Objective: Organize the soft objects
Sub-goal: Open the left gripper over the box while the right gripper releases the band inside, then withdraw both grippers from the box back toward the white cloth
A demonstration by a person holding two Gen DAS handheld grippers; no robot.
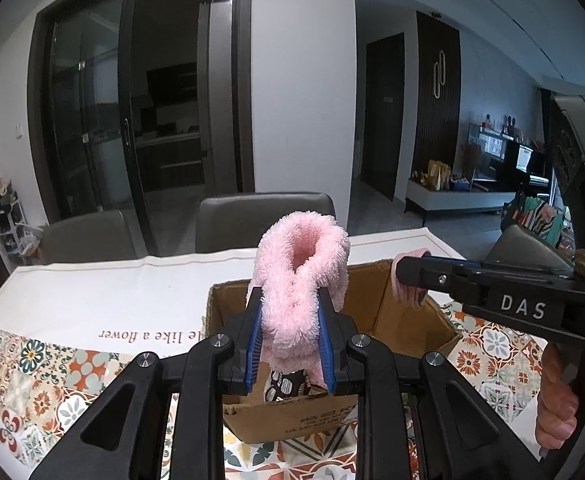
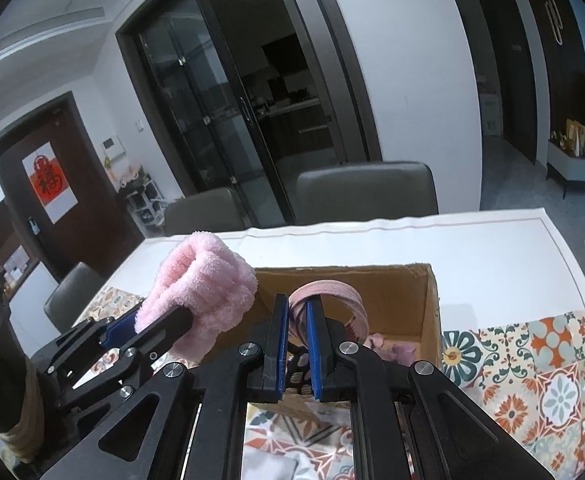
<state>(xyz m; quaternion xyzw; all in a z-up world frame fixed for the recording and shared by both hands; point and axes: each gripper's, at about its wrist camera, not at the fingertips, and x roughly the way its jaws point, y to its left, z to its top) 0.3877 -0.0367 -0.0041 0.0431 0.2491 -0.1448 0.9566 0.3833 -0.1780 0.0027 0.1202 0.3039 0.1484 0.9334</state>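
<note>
My left gripper is shut on a fluffy pink terry headband, held upright over the near part of an open cardboard box. In the right wrist view that fluffy headband hangs at the left, over the box's left wall. My right gripper is shut on a thin, ribbed pink elastic band, which loops up above the box. From the left wrist view the right gripper reaches in from the right with the thin band over the box's right side. Soft patterned and purple items lie inside the box.
The box stands on a table with a white and patterned-tile cloth. Two grey chairs stand along the far edge. A person's hand holds the right gripper's handle. A white paper or cloth lies near the front edge.
</note>
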